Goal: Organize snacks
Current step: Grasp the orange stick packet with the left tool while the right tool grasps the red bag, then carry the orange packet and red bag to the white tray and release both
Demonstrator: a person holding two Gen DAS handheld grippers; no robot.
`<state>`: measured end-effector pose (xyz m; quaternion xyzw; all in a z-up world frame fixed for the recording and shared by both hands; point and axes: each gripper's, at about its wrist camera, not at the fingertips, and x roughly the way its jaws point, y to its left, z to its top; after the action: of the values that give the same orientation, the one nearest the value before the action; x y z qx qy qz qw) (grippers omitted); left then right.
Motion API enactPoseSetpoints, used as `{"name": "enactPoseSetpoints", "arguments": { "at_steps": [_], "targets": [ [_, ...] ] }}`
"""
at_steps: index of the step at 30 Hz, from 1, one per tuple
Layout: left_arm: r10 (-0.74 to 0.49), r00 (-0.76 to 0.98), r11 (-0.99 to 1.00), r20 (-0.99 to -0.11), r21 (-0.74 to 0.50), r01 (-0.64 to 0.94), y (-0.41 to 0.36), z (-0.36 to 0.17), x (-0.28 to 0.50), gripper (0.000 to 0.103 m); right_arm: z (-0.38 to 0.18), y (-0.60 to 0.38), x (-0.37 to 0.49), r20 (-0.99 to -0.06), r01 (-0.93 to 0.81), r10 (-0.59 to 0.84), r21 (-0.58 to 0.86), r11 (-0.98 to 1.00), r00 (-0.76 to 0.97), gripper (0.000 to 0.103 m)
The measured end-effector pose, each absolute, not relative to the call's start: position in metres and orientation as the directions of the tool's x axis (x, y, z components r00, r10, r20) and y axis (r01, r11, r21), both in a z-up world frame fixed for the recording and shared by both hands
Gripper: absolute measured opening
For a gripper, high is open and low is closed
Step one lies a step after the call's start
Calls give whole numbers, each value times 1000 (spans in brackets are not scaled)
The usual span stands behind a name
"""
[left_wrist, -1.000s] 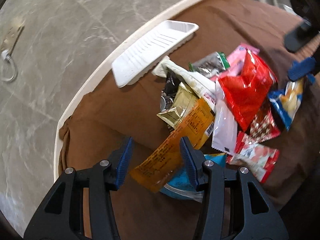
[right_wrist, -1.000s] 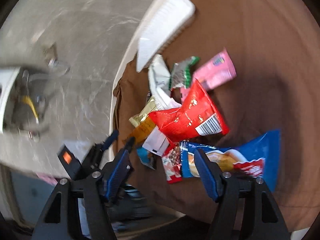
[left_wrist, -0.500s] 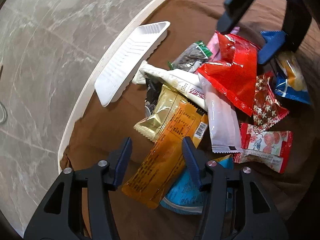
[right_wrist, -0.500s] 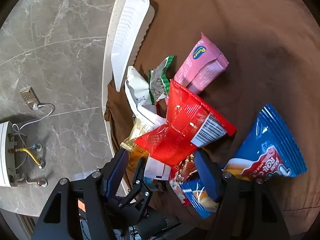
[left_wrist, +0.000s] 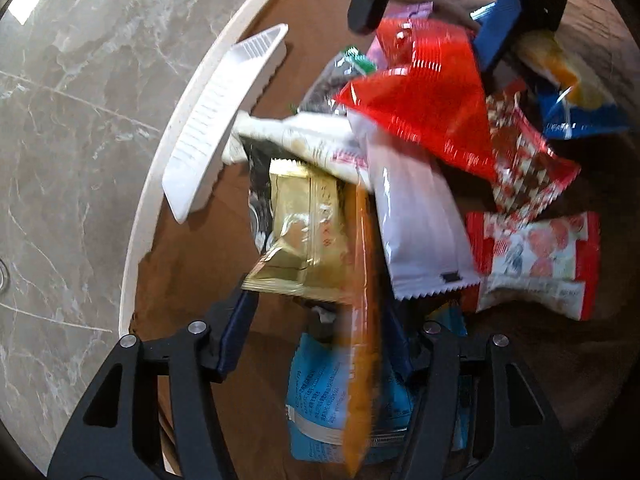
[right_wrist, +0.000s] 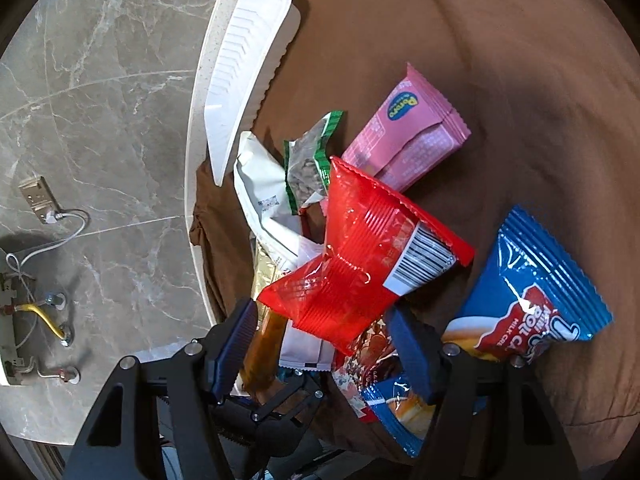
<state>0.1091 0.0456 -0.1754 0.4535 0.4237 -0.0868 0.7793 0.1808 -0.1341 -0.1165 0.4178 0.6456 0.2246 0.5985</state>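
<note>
A pile of snack packets lies on the brown cloth (left_wrist: 192, 264). My left gripper (left_wrist: 320, 312) is low over the pile's near end with its jaws apart. A blurred orange packet (left_wrist: 360, 320) stands on edge between them, close to the right pad, above a blue packet (left_wrist: 320, 392). No pad presses on it. A gold packet (left_wrist: 304, 232) and a white packet (left_wrist: 416, 216) lie just beyond. My right gripper (right_wrist: 324, 320) straddles the near end of the red bag (right_wrist: 360, 264). Its jaws are closing, and I see no squeeze on the bag. The white tray (right_wrist: 244, 64) is empty.
The tray lies along the table's white rim (left_wrist: 140, 220), with marble floor beyond. A pink packet (right_wrist: 408, 136), a green-edged seed packet (right_wrist: 308, 160) and a blue cake-roll bag (right_wrist: 532, 288) lie around the red bag. The two grippers face each other across the pile.
My left gripper sank toward the pile and rolled; its jaws widened and the orange packet turned on edge. My right gripper came in over the red bag and straddles it.
</note>
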Motion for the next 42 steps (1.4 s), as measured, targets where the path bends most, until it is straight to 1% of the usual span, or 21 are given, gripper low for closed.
{"name": "enactPoseSetpoints", "arguments": {
  "at_steps": [5,7,9,10,11,12,13,14,16,19,20,22,23,24,25,26,30,34,37,42],
  "targets": [
    [239,591,606,-771,594,529,58,-168,107,57,-117,-133,184,-595,264,802,784,562,57,66],
    [234,581,621,-780,579,527,62,-164,106,55,-117,-133,185,-600,264,799,780,568,54,66],
    [217,562,666,-798,542,512,70,-158,102,55,-117,-132,186,-605,261,795,776,575,49,66],
    [202,550,695,-810,515,502,74,-154,100,52,-117,-132,186,-608,260,793,774,577,48,66],
    [193,546,709,-815,500,496,76,-152,98,46,-117,-131,187,-609,259,791,773,580,46,66],
    [182,536,723,-824,482,495,77,-151,96,42,-117,-131,187,-611,258,790,771,582,45,66],
    [179,527,727,-831,472,498,77,-151,95,34,-117,-131,187,-613,257,789,770,584,45,65],
    [178,517,727,-838,466,505,76,-152,93,27,-117,-131,187,-616,255,786,768,587,44,65],
    [182,513,712,-839,473,520,73,-156,89,27,-117,-130,187,-620,251,784,765,592,41,64],
    [209,532,669,-821,517,534,65,-162,83,27,-117,-130,187,-629,243,777,759,604,37,60],
    [208,535,666,-819,519,536,62,-162,82,24,-117,-130,187,-631,243,775,757,606,36,57],
    [189,530,668,-827,504,548,57,-161,80,22,-119,-132,186,-637,245,770,752,612,34,52],
    [182,531,665,-827,502,553,55,-160,79,21,-120,-134,185,-639,248,769,750,613,34,47],
    [176,530,658,-830,499,563,53,-160,78,20,-121,-135,185,-632,252,774,755,605,36,45],
    [172,526,653,-833,496,573,51,-161,78,14,-122,-137,185,-628,253,777,758,601,36,44],
    [169,522,651,-836,493,578,49,-161,77,11,-122,-138,185,-626,248,779,761,600,36,42],
    [158,514,666,-843,475,575,48,-161,80,10,-124,-139,184,-614,244,789,771,589,36,33],
    [120,498,697,-859,430,574,49,-155,83,9,-127,-146,185,-584,267,810,789,553,46,30],
    [75,477,736,-876,371,566,54,-149,86,8,-127,-150,184,-567,273,822,801,533,56,30],
    [-39,418,821,-908,209,531,66,-136,91,8,-125,-155,183,-539,281,840,818,502,68,30]
  ]
}}
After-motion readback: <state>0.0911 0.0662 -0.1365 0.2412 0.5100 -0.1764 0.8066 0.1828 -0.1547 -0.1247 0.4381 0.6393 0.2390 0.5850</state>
